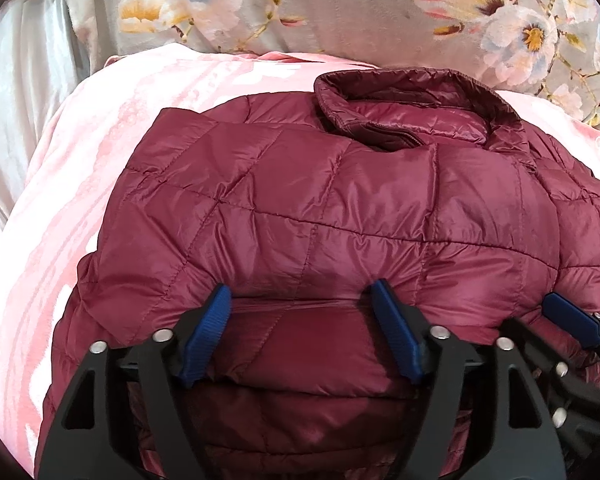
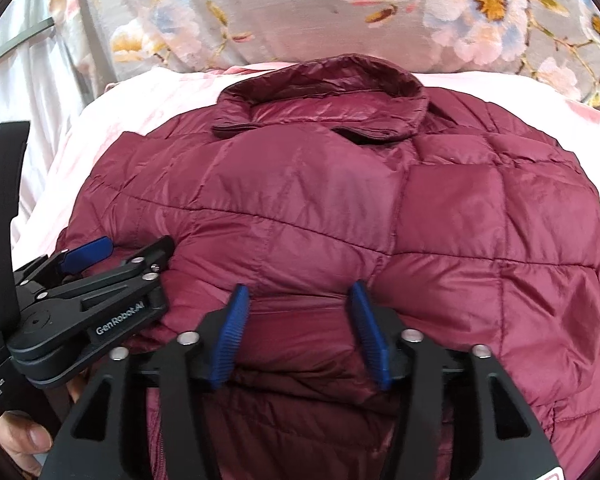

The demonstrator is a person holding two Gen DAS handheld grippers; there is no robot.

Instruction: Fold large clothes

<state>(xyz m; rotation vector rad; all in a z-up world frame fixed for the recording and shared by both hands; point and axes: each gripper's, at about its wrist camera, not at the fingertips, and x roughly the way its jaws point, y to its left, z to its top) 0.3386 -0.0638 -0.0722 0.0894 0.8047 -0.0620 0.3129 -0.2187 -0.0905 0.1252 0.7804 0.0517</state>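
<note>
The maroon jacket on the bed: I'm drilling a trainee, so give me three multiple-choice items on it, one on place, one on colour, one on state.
1. The jacket lies on:
A. a pink blanket
B. a wooden floor
C. a glass table

2. The gripper pads are:
A. red
B. blue
C. yellow

3. The jacket's collar is:
A. tucked out of sight
B. cut off
C. showing at the far end

Answers:
A, the pink blanket spreads out beneath it.
B, the left gripper and right gripper both carry blue pads.
C, it stands at the top.
</note>
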